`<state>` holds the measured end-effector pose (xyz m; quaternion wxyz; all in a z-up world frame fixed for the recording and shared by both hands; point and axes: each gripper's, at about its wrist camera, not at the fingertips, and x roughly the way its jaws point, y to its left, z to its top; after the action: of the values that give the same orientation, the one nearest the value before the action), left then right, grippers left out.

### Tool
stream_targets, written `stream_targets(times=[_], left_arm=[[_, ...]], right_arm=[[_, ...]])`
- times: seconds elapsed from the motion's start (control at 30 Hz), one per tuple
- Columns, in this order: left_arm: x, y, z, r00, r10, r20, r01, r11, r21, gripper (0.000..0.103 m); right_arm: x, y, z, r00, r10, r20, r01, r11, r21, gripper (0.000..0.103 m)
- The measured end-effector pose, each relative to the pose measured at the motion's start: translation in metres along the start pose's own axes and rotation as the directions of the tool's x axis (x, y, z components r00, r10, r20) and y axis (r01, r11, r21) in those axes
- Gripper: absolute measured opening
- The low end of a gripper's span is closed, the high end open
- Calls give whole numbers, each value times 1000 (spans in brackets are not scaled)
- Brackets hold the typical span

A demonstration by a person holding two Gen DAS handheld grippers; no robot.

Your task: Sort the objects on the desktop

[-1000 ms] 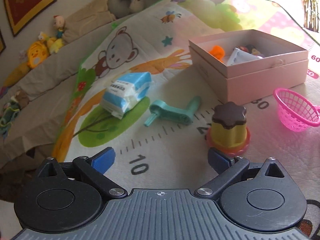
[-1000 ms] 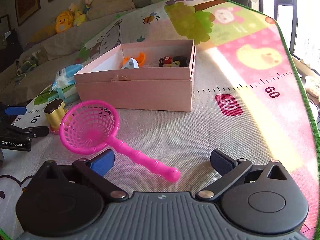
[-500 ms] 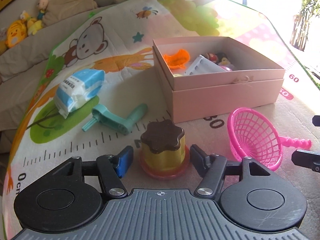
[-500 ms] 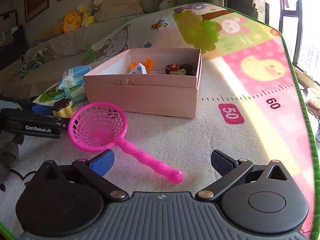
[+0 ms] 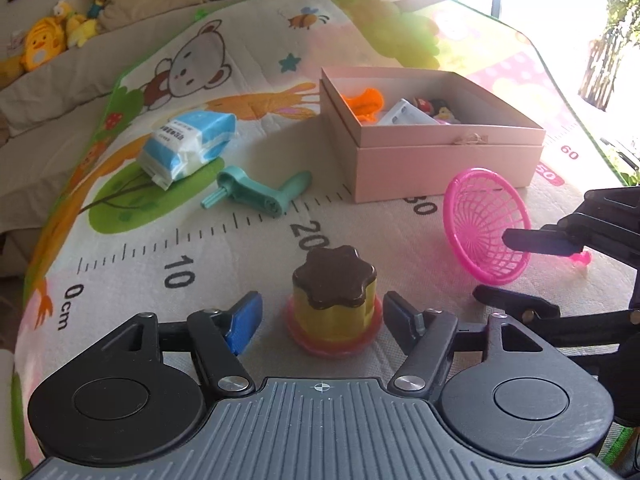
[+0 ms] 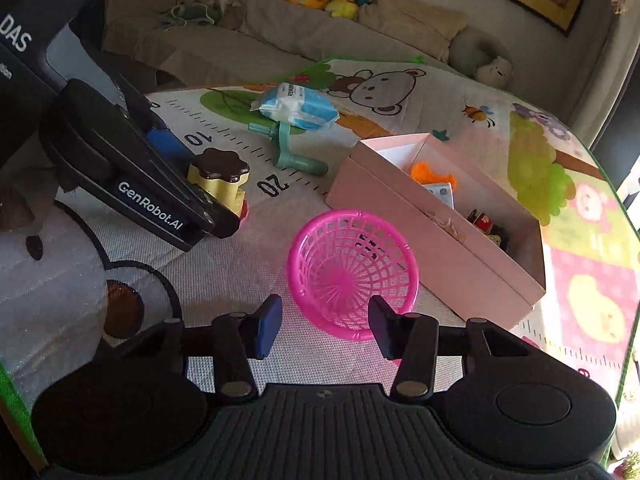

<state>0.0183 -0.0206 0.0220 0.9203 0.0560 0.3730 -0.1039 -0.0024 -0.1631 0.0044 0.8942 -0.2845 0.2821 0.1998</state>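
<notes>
A yellow tub with a brown flower-shaped lid (image 5: 334,300) stands on the play mat between the open fingers of my left gripper (image 5: 322,314); the fingers do not touch it. It also shows in the right wrist view (image 6: 219,179). A pink net scoop (image 5: 486,224) lies right of it. My right gripper (image 6: 325,322) is open, its fingers astride the scoop's basket (image 6: 352,270) near the handle end. The open pink box (image 5: 432,136) holds an orange toy (image 5: 364,102) and small figures.
A blue-white tissue pack (image 5: 188,142) and a teal crank handle (image 5: 260,192) lie left of the box on the mat (image 5: 200,240). Plush toys sit on the sofa (image 5: 44,46) behind. The mat's edge is close on the left.
My left gripper has come up around the yellow tub. My right gripper has swung left and moved in over the pink scoop, narrowing its opening.
</notes>
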Motion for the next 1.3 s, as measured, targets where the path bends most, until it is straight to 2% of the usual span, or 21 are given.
stream_targets(times=[0.03,0.13,0.17,0.2,0.27,0.33,0.4,0.47,0.57,0.6,0.67,0.73,0.77,0.87,0.9,0.97,1.03,1.13,1.3], left_arm=[[0,2,0,1000,5,0,-5,1000,-6,75],[-1,7,-1,1000,7,0,-7,1000,-18,79],[-1,8,-2,1000,9,1,-9,1000,-20,81],[-1,9,-3,1000,9,2,-9,1000,-23,82],[0,11,-4,1000,5,-1,-5,1000,-30,83],[0,10,-6,1000,1,-1,-1,999,-33,84],[0,10,-7,1000,-6,-1,6,999,-31,85],[1,9,-7,1000,-8,-5,7,1000,-26,86],[3,7,-8,1000,-9,-12,9,1000,-18,86],[3,6,-8,1000,-10,-12,10,1000,-17,86],[5,4,-7,1000,-15,-13,15,1000,-17,87],[4,0,-4,1000,-25,-3,25,1000,-12,87],[4,-3,-2,1000,-29,4,29,1000,-4,87],[4,-11,5,999,-23,27,23,1000,15,90],[5,-12,7,999,-18,32,17,1000,20,91],[7,-13,12,999,6,39,-7,1000,28,91],[7,-9,14,999,15,42,-16,999,32,91],[1,1,15,999,15,44,-16,999,29,92],[-16,18,3,998,-23,55,21,999,39,95]], right_arm=[[3,-1,5,1000,-5,-10,5,1000,5,19],[-1,-15,20,1000,2,10,-3,996,90,7],[-5,-24,24,999,28,20,-31,989,142,7],[-13,-39,28,996,85,36,-91,967,239,6],[-22,-71,29,976,203,83,-219,880,422,5],[-25,-101,19,942,301,146,-328,749,576,5],[-23,-125,1,921,340,192,-374,628,683,5],[-19,-144,-21,928,321,188,-345,558,754,5],[-17,-158,-51,956,259,139,-257,510,821,8],[-18,-161,-61,970,220,107,-208,513,833,13],[-23,-158,-69,990,134,46,-116,578,808,18],[-29,-153,-72,995,94,25,-80,630,773,33],[-31,-150,-72,995,94,29,-83,644,761,37],[-40,-133,-65,993,100,55,-110,710,695,67],[-45,-124,-61,989,122,78,-143,740,658,83],[-49,-108,-50,976,182,123,-219,781,585,95],[-49,-88,-34,961,244,134,-278,828,487,99],[-31,-62,-11,961,260,96,-277,893,356,101],[7,-44,7,945,327,26,-320,903,286,101]])
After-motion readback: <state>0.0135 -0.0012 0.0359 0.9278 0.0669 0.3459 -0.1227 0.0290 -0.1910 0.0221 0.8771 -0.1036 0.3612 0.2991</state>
